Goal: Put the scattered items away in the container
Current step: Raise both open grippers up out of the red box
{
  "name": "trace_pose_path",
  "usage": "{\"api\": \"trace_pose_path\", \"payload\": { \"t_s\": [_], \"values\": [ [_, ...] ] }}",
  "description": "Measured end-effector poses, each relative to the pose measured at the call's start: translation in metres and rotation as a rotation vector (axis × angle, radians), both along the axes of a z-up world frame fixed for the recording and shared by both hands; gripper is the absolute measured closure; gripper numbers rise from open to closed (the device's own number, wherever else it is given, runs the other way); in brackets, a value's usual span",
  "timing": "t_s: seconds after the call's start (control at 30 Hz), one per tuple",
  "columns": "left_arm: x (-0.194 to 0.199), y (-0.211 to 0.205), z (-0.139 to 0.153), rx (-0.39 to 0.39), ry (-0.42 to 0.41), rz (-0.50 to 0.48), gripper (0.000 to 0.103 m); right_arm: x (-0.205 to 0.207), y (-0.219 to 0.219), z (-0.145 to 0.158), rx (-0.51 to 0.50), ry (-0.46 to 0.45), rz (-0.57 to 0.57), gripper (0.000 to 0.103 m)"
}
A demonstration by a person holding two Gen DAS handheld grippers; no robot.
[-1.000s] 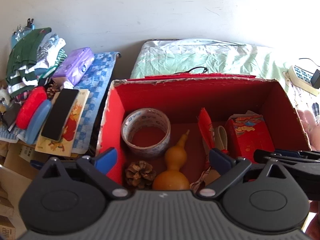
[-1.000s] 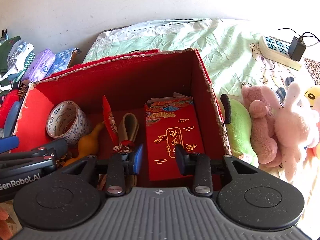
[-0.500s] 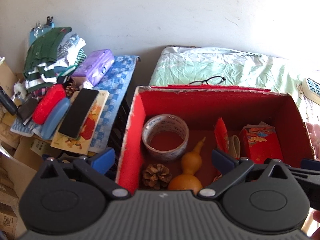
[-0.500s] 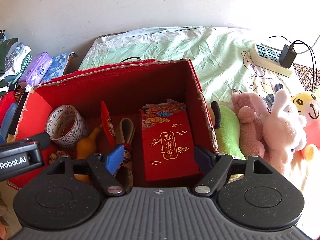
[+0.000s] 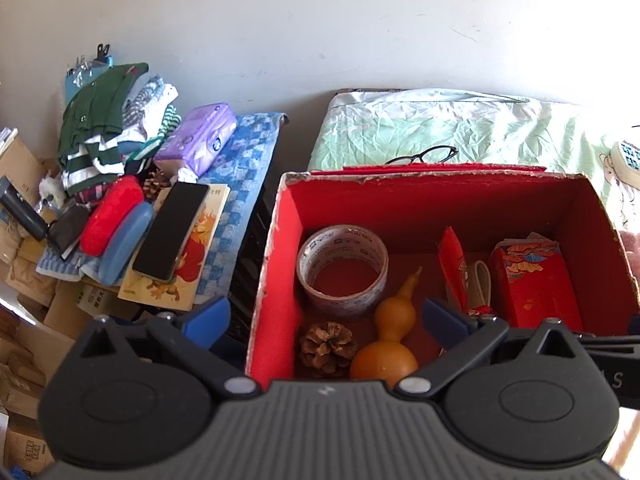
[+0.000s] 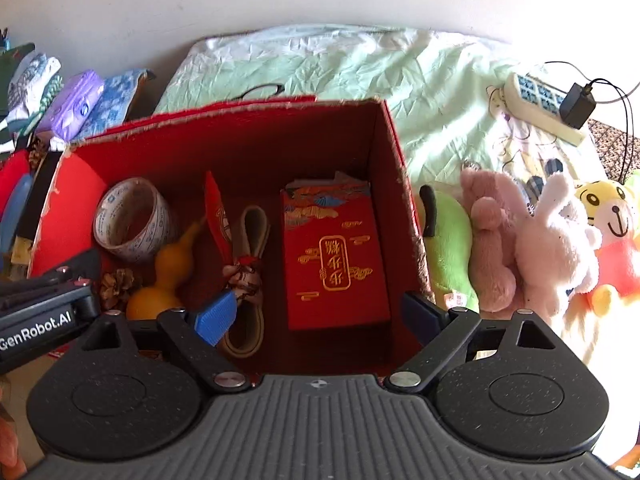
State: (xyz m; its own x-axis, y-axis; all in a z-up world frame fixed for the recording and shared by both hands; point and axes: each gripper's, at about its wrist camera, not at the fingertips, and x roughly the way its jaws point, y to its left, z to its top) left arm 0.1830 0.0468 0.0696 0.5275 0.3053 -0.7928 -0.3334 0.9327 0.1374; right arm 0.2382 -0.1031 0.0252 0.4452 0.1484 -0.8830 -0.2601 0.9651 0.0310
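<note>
Both my tools hang above the red box, and both are spread wide with nothing between their blue pads. My right gripper sits over the red envelope packet lying flat against the box's right wall. My left gripper straddles the box's left wall, its left pad outside it. Inside the box: a tape roll at the left, a pinecone in the near corner, an orange gourd just beside it, and a looped strap. Scattered outside, left of the box, a black phone rests on a picture book, with a red case and a blue case alongside.
</note>
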Motion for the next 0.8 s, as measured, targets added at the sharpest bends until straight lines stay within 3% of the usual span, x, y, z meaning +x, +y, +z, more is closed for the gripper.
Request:
{"api": "trace_pose_path", "payload": {
  "t_s": [0.27, 0.57, 0.8],
  "values": [
    [-0.004, 0.000, 0.004, 0.000, -0.012, 0.012, 0.001, -0.002, -0.009, 0.007, 0.086, -0.027, -0.040, 0.013],
    [-0.010, -0.002, 0.009, 0.012, -0.025, 0.020, 0.001, -0.008, -0.001, 0.010, 0.010, -0.105, -0.005, 0.013],
    [-0.017, -0.003, 0.010, -0.002, -0.020, 0.044, 0.001, -0.013, -0.006, 0.011, 0.015, -0.110, 0.024, 0.013]
  ]
}}
